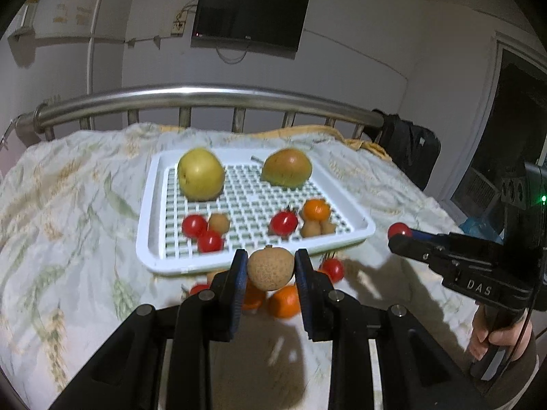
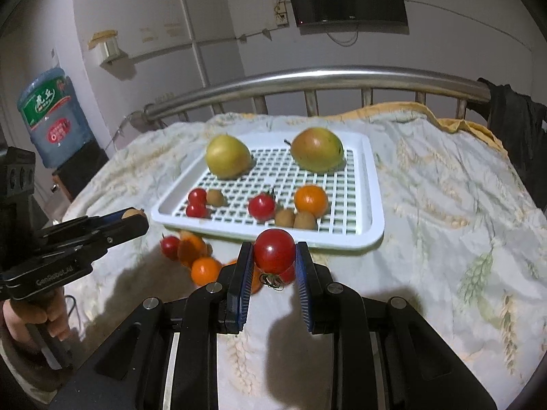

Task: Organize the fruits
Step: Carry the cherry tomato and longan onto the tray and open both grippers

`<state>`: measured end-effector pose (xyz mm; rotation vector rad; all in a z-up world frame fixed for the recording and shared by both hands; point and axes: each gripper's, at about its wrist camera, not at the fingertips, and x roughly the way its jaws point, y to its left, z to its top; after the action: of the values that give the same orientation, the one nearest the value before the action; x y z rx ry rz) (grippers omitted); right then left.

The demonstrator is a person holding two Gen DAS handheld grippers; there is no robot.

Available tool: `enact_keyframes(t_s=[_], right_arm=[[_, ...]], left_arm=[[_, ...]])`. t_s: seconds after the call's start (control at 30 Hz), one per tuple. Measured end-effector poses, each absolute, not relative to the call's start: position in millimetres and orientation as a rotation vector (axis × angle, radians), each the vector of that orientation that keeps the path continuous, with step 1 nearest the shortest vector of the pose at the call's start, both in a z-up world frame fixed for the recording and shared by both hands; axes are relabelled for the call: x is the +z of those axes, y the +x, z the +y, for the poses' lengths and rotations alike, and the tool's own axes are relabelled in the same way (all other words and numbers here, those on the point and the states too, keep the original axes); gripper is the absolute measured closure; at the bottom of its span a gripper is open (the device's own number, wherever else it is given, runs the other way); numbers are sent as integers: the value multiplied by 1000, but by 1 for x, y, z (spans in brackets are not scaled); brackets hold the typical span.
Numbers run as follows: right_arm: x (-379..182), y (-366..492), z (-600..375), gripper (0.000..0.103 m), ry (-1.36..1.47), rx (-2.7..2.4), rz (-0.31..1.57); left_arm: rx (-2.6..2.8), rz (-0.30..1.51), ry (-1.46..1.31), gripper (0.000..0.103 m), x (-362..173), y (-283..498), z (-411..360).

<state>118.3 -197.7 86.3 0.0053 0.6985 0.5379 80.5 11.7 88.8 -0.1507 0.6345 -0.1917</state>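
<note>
My left gripper (image 1: pixel 270 266) is shut on a round brown longan (image 1: pixel 270 268), held above the bedsheet just in front of the white slotted tray (image 1: pixel 150 205). My right gripper (image 2: pixel 273 256) is shut on a red cherry tomato (image 2: pixel 274 250), also raised before the tray (image 2: pixel 372 188). The tray holds a yellow-green pear (image 1: pixel 201 174), a reddish-green pear (image 1: pixel 288 167), cherry tomatoes (image 1: pixel 194 225), small oranges (image 1: pixel 317 210) and longans (image 1: pixel 218 222). Loose oranges (image 2: pixel 205 270) and cherry tomatoes (image 2: pixel 170 246) lie on the sheet under the grippers.
A patterned sheet (image 2: pixel 461 205) covers the bed. A steel rail (image 1: pixel 205 97) runs behind the tray. A water jug (image 2: pixel 51 116) stands at the far left, dark clothing (image 2: pixel 516 130) hangs at the right, and a screen (image 1: pixel 249 17) hangs on the wall.
</note>
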Motion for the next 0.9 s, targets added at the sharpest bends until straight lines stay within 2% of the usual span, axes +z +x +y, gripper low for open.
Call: enact_keyframes(t_s=[0.53, 0.9], right_arm=[[123, 154, -180, 80, 52, 548, 636], [105, 197, -166, 80, 62, 512, 683]], left_arm=[[-164, 585, -207, 73, 109, 126, 18], [-96, 647, -225, 73, 86, 171, 33]])
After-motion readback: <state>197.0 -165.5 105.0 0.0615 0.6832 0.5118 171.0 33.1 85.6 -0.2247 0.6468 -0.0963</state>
